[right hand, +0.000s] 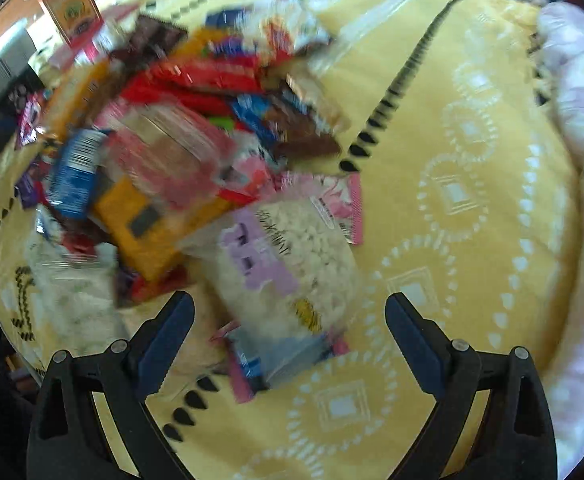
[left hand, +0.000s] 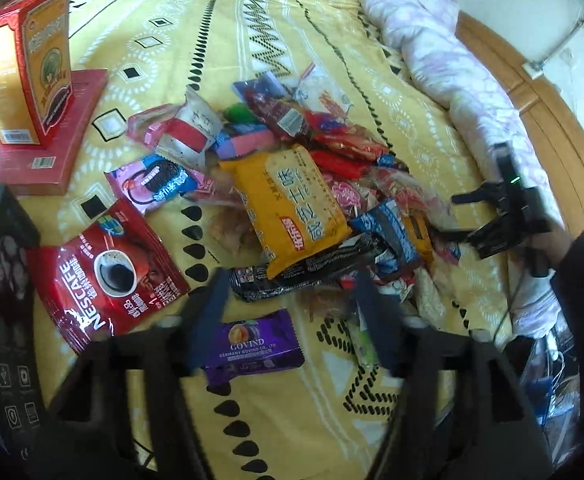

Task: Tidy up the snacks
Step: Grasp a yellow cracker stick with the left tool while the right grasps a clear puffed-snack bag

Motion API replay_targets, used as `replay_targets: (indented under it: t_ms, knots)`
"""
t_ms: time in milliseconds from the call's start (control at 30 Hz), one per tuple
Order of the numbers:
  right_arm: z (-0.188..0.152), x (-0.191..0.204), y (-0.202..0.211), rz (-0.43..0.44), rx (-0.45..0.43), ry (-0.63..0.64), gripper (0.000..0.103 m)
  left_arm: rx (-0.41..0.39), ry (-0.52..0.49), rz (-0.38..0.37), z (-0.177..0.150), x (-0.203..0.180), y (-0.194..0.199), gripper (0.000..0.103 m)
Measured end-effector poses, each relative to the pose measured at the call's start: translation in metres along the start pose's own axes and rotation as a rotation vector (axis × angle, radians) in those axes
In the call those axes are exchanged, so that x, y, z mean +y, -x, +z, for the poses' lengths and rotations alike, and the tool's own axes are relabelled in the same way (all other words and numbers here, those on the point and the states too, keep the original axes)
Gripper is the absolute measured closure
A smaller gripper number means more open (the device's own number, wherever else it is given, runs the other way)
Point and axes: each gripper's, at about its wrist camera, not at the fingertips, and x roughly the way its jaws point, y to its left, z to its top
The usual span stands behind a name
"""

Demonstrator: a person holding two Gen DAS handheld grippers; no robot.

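On the yellow patterned bed (left hand: 331, 32), your left gripper (left hand: 290, 300) and right gripper (right hand: 290, 320) hang wide open, empty, because the loose heap of colourful snack packets (left hand: 299, 176) is not yet sorted.

Counted from left wrist view:
- red Nescafe pouch (left hand: 108, 270): 1
- purple Govind packet (left hand: 254, 350): 1
- pink Oreo packet (left hand: 160, 184): 1
- large yellow snack bag (left hand: 292, 204): 1
- upright red-orange box (left hand: 26, 68): 1
- flat red box (left hand: 52, 140): 1
- remaining wrappers in snack heap (left hand: 343, 152): overlapping, count unclear
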Motion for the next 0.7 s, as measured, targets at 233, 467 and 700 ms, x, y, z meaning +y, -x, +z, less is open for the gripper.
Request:
replay_targets:
  t_ms: [233,467,700]
  knots:
    - [-0.007,-0.013,-0.029,0.021,-0.076,-0.200,0.038,-0.022,0.081,0.044,0.016,0.003,-0.020,0.025]
    - [-0.033,0.012,0.021,0.084,-0.254,-0.335,0.073,-0.040,0.081,0.189,0.032,-0.022,-0.062,0.015]
    - [-0.053,0.031,0.057,0.278,-0.328,-0.372,0.073,-0.080,0.023,0.266,0.028,-0.020,-0.064,0.031]
